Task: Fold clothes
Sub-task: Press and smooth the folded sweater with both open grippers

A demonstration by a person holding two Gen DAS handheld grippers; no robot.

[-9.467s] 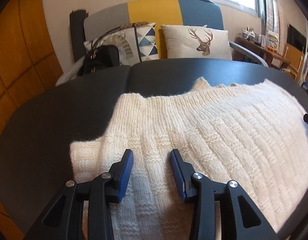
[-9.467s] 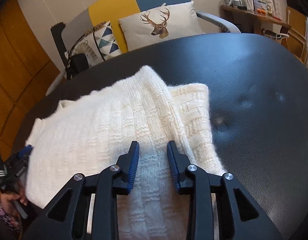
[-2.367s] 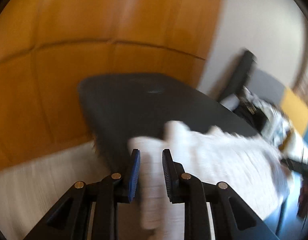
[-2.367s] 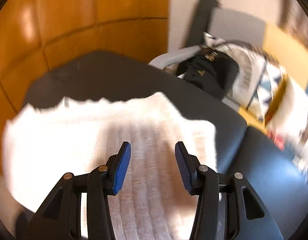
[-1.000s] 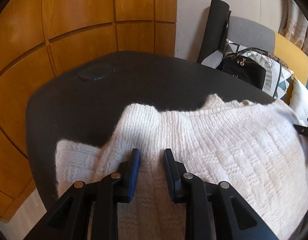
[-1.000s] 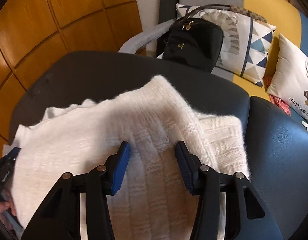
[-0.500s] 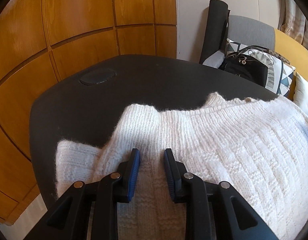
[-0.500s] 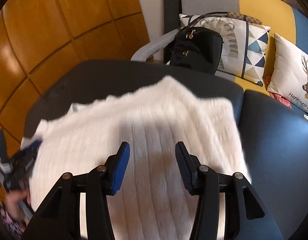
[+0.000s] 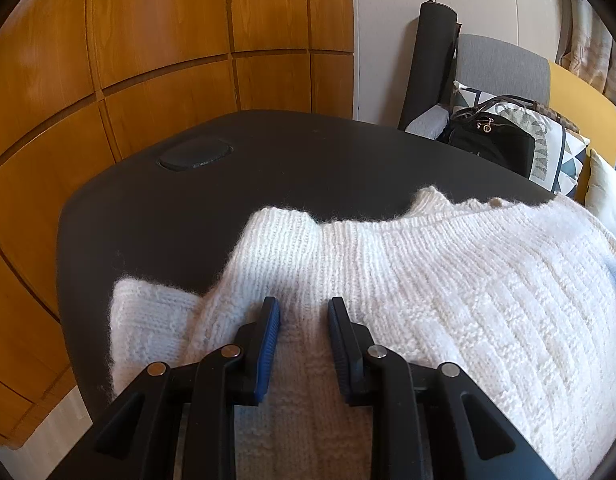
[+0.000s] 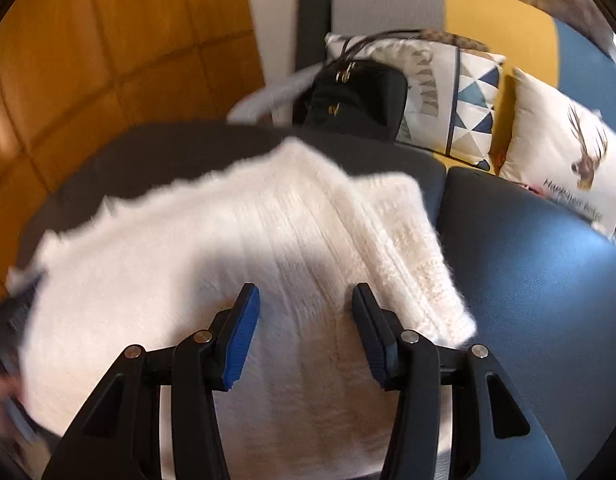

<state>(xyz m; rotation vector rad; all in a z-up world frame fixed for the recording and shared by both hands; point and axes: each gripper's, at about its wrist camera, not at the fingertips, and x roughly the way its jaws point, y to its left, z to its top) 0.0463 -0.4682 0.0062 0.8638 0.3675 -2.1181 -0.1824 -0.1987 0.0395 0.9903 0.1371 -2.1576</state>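
Note:
A cream knitted sweater point(image 9: 448, 288) lies on a dark padded table point(image 9: 268, 168), with a folded sleeve point(image 9: 148, 320) sticking out at its left. My left gripper point(image 9: 303, 314) sits low on the knit near the ribbed edge, its blue pads close together with a ridge of fabric between them. In the blurred right wrist view the sweater point(image 10: 228, 248) fills the middle, with a folded layer point(image 10: 412, 240) along its right side. My right gripper point(image 10: 305, 308) hovers over it with its jaws wide apart and nothing held.
Wood panelling point(image 9: 148, 60) stands behind the table's far left end. A sofa with a black handbag point(image 10: 356, 96) and patterned cushions point(image 10: 468, 104) runs along the far side. A round recess point(image 9: 196, 156) marks the table top. Bare blue-black padding point(image 10: 548, 280) lies right of the sweater.
The right wrist view has swung and is blurred by motion, with that gripper staying wide open above the sweater. The left gripper has hardly moved and keeps its narrow gap.

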